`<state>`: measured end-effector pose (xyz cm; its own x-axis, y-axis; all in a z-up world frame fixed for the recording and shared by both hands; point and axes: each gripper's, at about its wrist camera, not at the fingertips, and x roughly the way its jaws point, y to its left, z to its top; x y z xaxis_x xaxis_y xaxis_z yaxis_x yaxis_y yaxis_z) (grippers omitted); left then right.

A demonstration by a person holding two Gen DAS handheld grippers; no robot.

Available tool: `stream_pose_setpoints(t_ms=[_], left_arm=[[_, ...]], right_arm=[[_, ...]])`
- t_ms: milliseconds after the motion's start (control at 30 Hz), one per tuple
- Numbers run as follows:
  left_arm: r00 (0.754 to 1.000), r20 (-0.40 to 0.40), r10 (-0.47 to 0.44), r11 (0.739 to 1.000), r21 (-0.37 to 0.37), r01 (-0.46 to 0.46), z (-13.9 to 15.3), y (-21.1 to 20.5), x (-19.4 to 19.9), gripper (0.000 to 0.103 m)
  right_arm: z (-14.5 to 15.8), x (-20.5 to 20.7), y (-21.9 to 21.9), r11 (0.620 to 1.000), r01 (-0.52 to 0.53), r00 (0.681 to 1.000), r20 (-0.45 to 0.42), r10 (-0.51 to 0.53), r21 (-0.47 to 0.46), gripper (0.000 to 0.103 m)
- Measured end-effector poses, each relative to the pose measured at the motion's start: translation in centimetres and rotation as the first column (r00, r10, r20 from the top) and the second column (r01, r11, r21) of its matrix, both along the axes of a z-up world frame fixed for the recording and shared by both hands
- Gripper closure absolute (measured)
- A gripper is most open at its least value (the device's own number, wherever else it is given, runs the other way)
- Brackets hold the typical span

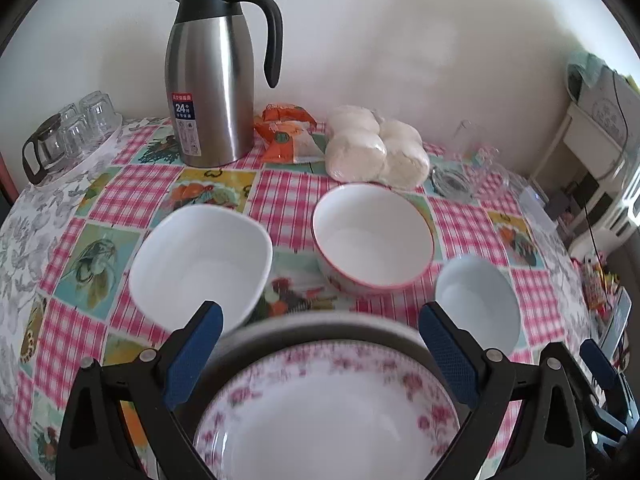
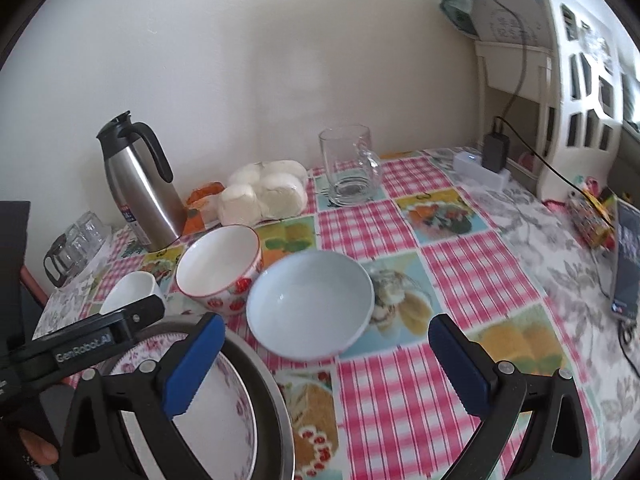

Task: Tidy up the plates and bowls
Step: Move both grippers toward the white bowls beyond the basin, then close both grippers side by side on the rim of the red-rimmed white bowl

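Near the front edge of the tabletop [image 2: 400,420], the flowered plate [image 1: 328,412] sits on a gray plate [image 1: 320,322], likely already stacked, while three bowls wait behind, and the left gripper [image 1: 320,354] and right gripper [image 2: 326,364] are both wide open, holding nothing, with room to move.

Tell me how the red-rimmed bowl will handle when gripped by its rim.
The red-rimmed bowl looks glazed ceramic, so probably stiff, breakable and slick against the fingers. It appears empty, so likely moderate in weight. Its tall wall on a narrower base may tip if pushed high.
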<state>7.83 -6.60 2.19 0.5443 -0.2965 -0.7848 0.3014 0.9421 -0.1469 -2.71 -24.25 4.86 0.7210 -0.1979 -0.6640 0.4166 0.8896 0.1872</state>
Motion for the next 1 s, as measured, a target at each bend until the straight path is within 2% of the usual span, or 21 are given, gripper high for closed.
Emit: stream_pose_setpoints(t_ms=[267,400,533,767,900,1000], left_arm=[[1.000,0.012,0.023,0.997,-0.068,-0.022,0.4,-0.1,3.5,0.005],[1.000,-0.019,0.024,0.993,-0.118,-0.026,-0.3,-0.3,4.9,0.005],[0.999,-0.043,-0.003,0.992,-0.126,-0.003,-0.9,-1.2,5.7,0.005],[0.993,-0.120,0.011,0.988,-0.152,-0.029,-2.2,-1.2,7.0,0.007],[0.991,-0.136,0.009,0.985,-0.169,-0.032,-2.3,-1.3,7.3,0.018],[0.989,-0.148,-0.011,0.986,-0.165,-0.014,-2.5,-1.9,7.4,0.030]], right_arm=[[0.8,4.6,-0.5,0.997,-0.070,0.997,-0.045,0.069,-0.014,0.000],[0.9,7.2,-1.4,0.997,-0.074,0.994,-0.084,0.075,0.009,0.000],[0.7,9.4,-2.2,0.997,-0.075,0.990,-0.122,0.077,0.024,0.000],[0.0,12.2,-3.4,0.995,-0.060,0.986,-0.151,0.071,0.077,0.001],[-0.4,13.6,-3.6,0.993,-0.066,0.983,-0.165,0.082,0.099,0.017],[-0.7,14.5,-3.2,0.989,-0.097,0.978,-0.172,0.115,0.109,0.024]])
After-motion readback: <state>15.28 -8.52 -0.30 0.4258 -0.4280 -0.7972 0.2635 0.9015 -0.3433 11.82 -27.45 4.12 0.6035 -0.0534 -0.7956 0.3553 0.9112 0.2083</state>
